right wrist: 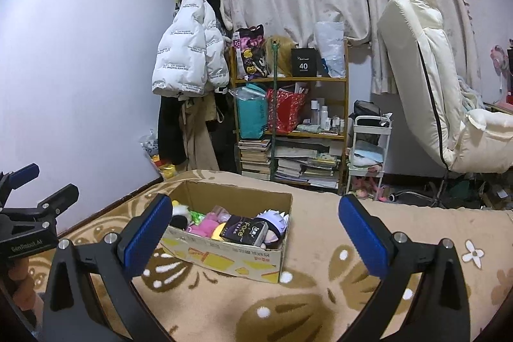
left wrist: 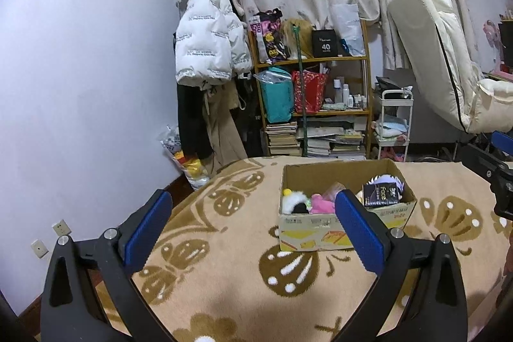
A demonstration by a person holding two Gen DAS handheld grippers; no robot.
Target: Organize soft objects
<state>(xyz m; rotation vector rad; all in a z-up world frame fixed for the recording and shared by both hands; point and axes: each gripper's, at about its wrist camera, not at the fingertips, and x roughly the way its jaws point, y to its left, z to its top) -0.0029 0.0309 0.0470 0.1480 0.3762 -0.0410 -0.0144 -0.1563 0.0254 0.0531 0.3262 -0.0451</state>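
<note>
Apparently step: judged late or between picks; the soft toys already sit in the cardboard box (right wrist: pixel 224 262), and no loose toy shows on the blanket (right wrist: pixel 320 294).
Left claw (left wrist: pixel 253 213): spread wide, holding nothing, hovering short of the box.
Right claw (right wrist: pixel 255 218): wide apart too, empty, just beside the box.
Next move: calls for finding any remaining soft item, else withdrawing.
Box contents: pink plush (right wrist: pixel 205 225), pale-haired doll (right wrist: pixel 274 225), dark tissue pack (right wrist: pixel 245 231), packed together.

The cardboard box (left wrist: pixel 344 233) perhaps hides the toys' lower halves.
</note>
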